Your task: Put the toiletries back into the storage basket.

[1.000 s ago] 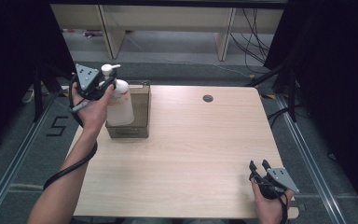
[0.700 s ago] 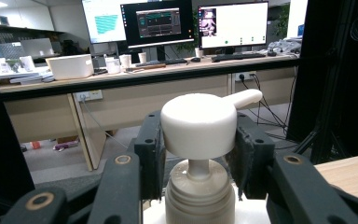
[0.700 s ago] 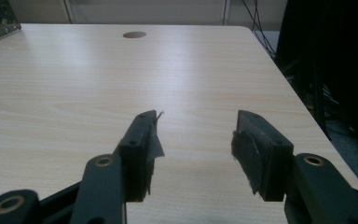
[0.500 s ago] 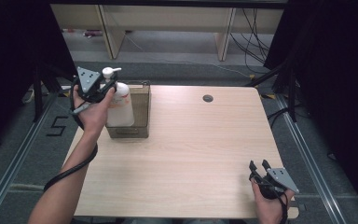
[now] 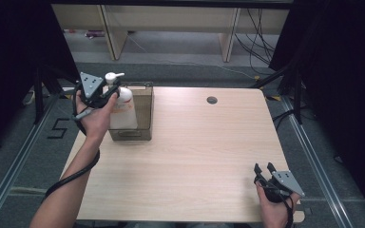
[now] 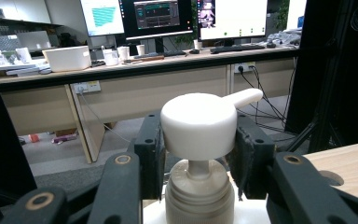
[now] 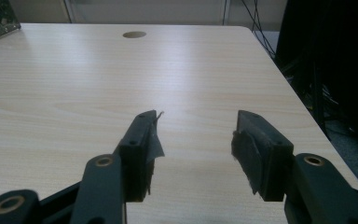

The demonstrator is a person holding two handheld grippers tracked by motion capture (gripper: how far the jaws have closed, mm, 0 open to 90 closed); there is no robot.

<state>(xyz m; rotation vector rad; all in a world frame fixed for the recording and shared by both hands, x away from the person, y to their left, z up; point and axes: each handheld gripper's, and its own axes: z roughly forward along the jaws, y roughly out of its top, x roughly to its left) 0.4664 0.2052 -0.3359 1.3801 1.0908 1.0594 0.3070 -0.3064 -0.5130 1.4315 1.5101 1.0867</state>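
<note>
A white pump bottle (image 5: 123, 111) stands upright in the left part of an open brown cardboard box (image 5: 145, 110) at the table's far left. My left gripper (image 5: 111, 91) is shut on the bottle's pump head (image 6: 198, 123), with one pad on each side of it. Whether the bottle rests on the box's floor I cannot tell. My right gripper (image 5: 263, 167) sits low at the table's near right corner. It stands open (image 7: 196, 126) with only bare tabletop between its jaws.
The light wooden table (image 5: 195, 142) has a round cable hole (image 5: 212, 100) near its far edge. Dark stands and cables flank both sides. Beyond the table are a desk with monitors (image 6: 158, 16) and a white bin (image 6: 67, 58).
My left gripper and the bottle have sunk a little toward the box. The right gripper has kept still.
</note>
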